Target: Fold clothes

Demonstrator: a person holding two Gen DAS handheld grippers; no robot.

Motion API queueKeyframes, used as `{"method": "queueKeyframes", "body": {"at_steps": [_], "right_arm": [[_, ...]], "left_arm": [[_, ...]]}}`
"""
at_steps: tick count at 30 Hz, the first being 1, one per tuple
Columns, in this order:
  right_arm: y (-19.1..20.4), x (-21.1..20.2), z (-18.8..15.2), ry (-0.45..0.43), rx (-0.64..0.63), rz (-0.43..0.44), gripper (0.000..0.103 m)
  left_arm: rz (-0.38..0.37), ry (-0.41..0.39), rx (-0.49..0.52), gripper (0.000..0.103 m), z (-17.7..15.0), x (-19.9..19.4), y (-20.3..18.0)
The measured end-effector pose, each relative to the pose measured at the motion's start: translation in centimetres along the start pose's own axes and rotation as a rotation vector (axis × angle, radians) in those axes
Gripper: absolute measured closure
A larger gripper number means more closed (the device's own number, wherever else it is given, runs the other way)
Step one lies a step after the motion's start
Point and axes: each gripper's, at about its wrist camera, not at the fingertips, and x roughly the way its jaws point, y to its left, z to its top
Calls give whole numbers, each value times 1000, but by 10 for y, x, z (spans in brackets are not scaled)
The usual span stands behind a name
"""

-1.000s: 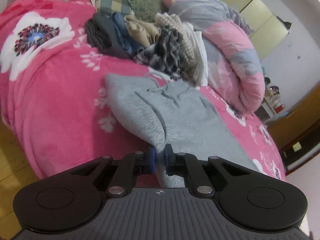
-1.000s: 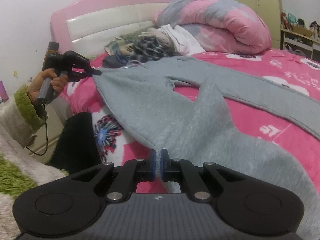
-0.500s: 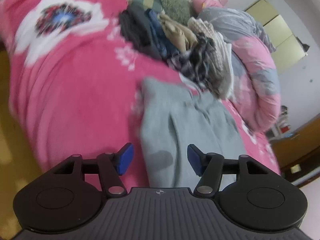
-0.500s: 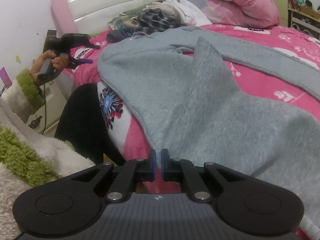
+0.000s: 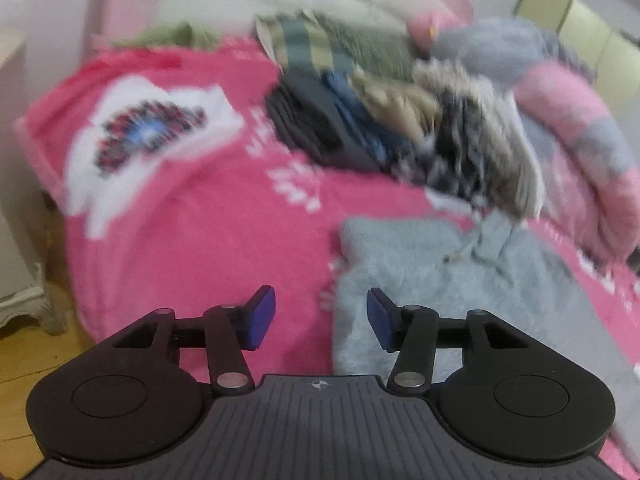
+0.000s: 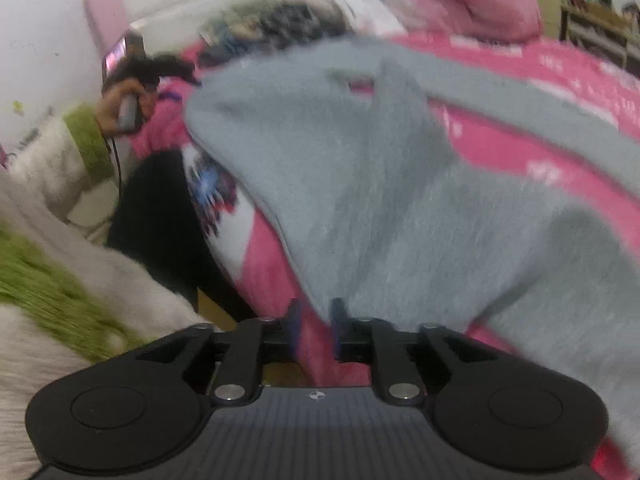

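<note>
Left wrist view: my left gripper, jaws just parted, nothing between; grey sweatpants lie just right on the pink bedspread. My right gripper, jaws just opening, hem edge between them.

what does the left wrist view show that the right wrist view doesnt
Only the left wrist view: the left claw open over the pink blanket's edge, the wooden floor, a white cabinet foot.

Only the right wrist view: the right claw, jaws just opening beside the grey garment's edge, the left hand with its green cuff, far shelves.

Both: the grey garment, pink floral blanket, clothes pile, rolled duvet.
</note>
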Motion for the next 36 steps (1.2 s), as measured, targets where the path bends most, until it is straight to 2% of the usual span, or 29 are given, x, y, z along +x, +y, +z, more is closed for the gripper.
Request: {"method": "queueKeyframes", "body": {"at_steps": [1, 2, 4, 8, 10, 13, 16, 19, 22, 26, 29, 32, 35, 36], "right_arm": [[-2, -10, 4, -35, -11, 4, 59], [-6, -20, 7, -78, -11, 1, 56], [-24, -37, 11, -158, 31, -23, 55], [-69, -51, 11, -267, 222, -143, 55], [-88, -49, 17, -303, 293, -187, 55], [-104, -31, 44, -304, 318, -221, 55], [-106, -6, 83, -305, 272, -187, 56], [-104, 28, 132, -296, 202, -85, 56], [-107, 79, 181, -204, 187, 28, 57], [-115, 159, 226, 14, 283, 218, 57], [-115, 216, 240, 172, 362, 328, 57], [-100, 251, 242, 284, 364, 360, 57], [-80, 265, 235, 303, 302, 321, 63], [-73, 261, 234, 284, 262, 292, 78]], "left_arm": [[2, -31, 4, 50, 0, -10, -1], [-5, -53, 20, 50, 0, -19, -6], [-65, -68, 80, 49, -5, -36, -23], [-218, -35, 255, 47, -26, -48, -77], [-253, -23, 341, 47, -44, -44, -103], [-247, -3, 416, 47, -67, -32, -126], [-234, 43, 476, 47, -86, -18, -137], [-221, 100, 493, 47, -97, -7, -133], [-241, 74, 520, 45, -105, -9, -127], [-258, 41, 564, 41, -116, -10, -125], [-274, 11, 581, 38, -123, -12, -123], [-295, -18, 587, 35, -126, -11, -120], [-331, -36, 556, 32, -126, -11, -114], [-351, -34, 534, 28, -125, -11, -111]]}}
